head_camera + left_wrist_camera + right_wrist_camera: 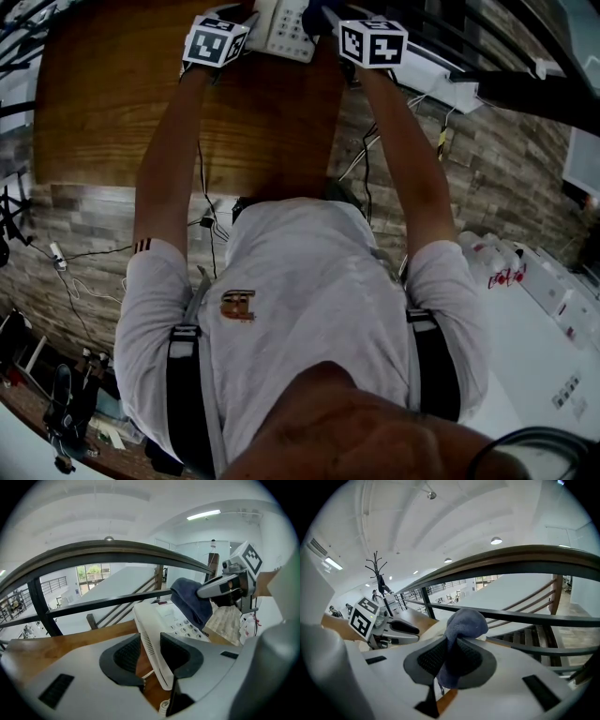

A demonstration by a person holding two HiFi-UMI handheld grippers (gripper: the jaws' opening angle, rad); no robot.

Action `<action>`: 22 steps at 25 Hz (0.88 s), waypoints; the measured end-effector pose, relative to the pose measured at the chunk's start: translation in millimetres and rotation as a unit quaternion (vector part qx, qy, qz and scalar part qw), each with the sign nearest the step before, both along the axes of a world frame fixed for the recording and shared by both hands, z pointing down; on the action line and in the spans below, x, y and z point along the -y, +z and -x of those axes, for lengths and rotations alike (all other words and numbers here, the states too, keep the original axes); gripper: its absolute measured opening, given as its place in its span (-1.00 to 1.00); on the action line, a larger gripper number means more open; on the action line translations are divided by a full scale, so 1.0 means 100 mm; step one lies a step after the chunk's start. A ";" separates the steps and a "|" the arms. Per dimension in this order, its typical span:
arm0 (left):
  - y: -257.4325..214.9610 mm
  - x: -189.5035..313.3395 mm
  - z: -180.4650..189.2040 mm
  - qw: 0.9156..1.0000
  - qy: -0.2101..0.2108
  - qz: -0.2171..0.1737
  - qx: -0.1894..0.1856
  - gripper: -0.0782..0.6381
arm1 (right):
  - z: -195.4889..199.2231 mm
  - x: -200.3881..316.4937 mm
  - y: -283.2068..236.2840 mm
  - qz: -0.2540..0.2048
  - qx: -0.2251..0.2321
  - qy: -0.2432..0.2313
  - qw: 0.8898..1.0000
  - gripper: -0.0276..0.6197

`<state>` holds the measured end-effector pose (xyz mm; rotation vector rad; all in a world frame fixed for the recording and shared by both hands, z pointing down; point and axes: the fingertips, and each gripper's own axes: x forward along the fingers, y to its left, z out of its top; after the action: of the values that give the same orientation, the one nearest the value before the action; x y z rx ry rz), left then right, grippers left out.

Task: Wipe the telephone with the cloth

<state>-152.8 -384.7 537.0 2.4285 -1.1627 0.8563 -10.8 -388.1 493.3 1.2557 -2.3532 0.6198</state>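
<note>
A white telephone (pixel 286 28) with a keypad lies at the far edge of the wooden table (pixel 141 112). My left gripper (pixel 151 656) has its jaws on either side of the telephone's (pixel 157 630) near left edge and is shut on it. My right gripper (pixel 452 660) is shut on a dark blue cloth (pixel 461 625). In the left gripper view the right gripper (pixel 220 588) presses the cloth (pixel 190 599) onto the telephone's upper right part, above the keys. The right gripper view shows the left gripper (pixel 401 630) low at the left. Both grippers' marker cubes (pixel 217 41) flank the telephone in the head view.
A dark curved railing (pixel 117 550) runs just beyond the table edge, with a stairwell below. The telephone's coiled cord (pixel 164 707) lies near my left jaws. Cables (pixel 211 220) hang off the table's near edge. A white strip (pixel 450 89) sits to the right.
</note>
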 end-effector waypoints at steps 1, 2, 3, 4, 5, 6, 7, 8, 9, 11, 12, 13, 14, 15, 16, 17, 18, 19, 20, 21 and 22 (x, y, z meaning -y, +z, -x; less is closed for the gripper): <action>-0.01 0.00 0.00 1.000 0.000 0.000 0.000 -0.39 | 0.08 -0.03 -0.05 -0.003 0.007 -0.008 1.000 -0.69; -0.02 -0.01 -0.01 1.000 0.001 0.000 0.000 -0.39 | 0.17 -0.05 -0.10 -0.005 0.014 -0.016 1.000 -0.69; -0.02 -0.01 -0.01 1.000 0.001 0.001 -0.001 -0.39 | 0.26 -0.07 -0.14 -0.005 0.021 -0.025 0.999 -0.69; -0.03 0.00 -0.01 1.000 0.001 0.003 -0.002 -0.39 | 0.35 -0.08 -0.17 -0.005 0.028 -0.034 0.999 -0.69; -0.02 0.00 -0.02 1.000 0.002 0.004 -0.004 -0.39 | 0.43 -0.10 -0.18 -0.003 0.034 -0.042 0.999 -0.69; -0.02 0.00 -0.02 1.000 0.002 0.005 -0.006 -0.39 | 0.52 -0.12 -0.18 -0.002 0.037 -0.050 0.998 -0.69; -0.02 -0.01 -0.02 1.000 0.002 0.006 -0.008 -0.39 | 0.59 -0.13 -0.17 0.000 0.039 -0.058 0.998 -0.69; -0.01 -0.01 -0.03 1.000 0.003 0.007 -0.009 -0.39 | 0.66 -0.14 -0.15 0.002 0.040 -0.064 0.997 -0.69; -0.01 -0.01 -0.03 1.000 0.003 0.007 -0.008 -0.39 | 0.72 -0.15 -0.14 0.006 0.041 -0.069 0.997 -0.69; 0.00 -0.01 -0.02 1.000 0.004 0.007 -0.007 -0.39 | 0.82 -0.16 -0.08 0.015 0.044 -0.078 0.996 -0.69; 0.01 0.00 -0.02 1.000 0.003 0.007 -0.006 -0.39 | 0.86 -0.16 -0.04 0.020 0.046 -0.081 0.995 -0.69; 0.02 0.00 -0.03 1.000 0.003 0.007 -0.006 -0.39 | 0.88 -0.17 0.02 0.025 0.045 -0.083 0.995 -0.69; 0.03 0.00 -0.03 1.000 0.003 0.007 -0.006 -0.39 | 0.89 -0.16 0.07 0.030 0.043 -0.083 0.995 -0.69; 0.03 0.00 -0.04 1.000 0.003 0.007 -0.006 -0.39 | 0.89 -0.16 0.12 0.034 0.040 -0.081 0.995 -0.69; 0.03 0.00 -0.04 1.000 0.003 0.007 -0.006 -0.39 | 0.88 -0.15 0.16 0.037 0.035 -0.078 0.996 -0.69; 0.02 0.00 -0.03 1.000 0.002 0.008 -0.006 -0.39 | 0.86 -0.14 0.19 0.040 0.030 -0.074 0.996 -0.69; 0.01 0.00 -0.03 1.000 0.002 0.008 -0.006 -0.39 | 0.84 -0.12 0.21 0.042 0.026 -0.068 0.996 -0.69; 0.01 0.00 -0.03 1.000 0.002 0.008 -0.007 -0.39 | 0.80 -0.12 0.24 0.045 0.023 -0.063 0.997 -0.69; 0.01 0.00 -0.03 1.000 0.002 0.007 -0.007 -0.39 | 0.76 -0.11 0.28 0.047 0.019 -0.057 0.997 -0.69; 0.03 0.00 -0.03 1.000 0.003 0.007 -0.007 -0.39 | 0.72 -0.11 0.32 0.049 0.015 -0.052 0.997 -0.69; 0.04 0.01 -0.03 1.000 0.003 0.007 -0.007 -0.39 | 0.67 -0.11 0.35 0.050 0.011 -0.048 0.998 -0.69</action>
<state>-149.7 -385.2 541.1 2.4238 -1.1424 0.8458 -77.7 -376.6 528.5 1.0906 -2.3543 0.7147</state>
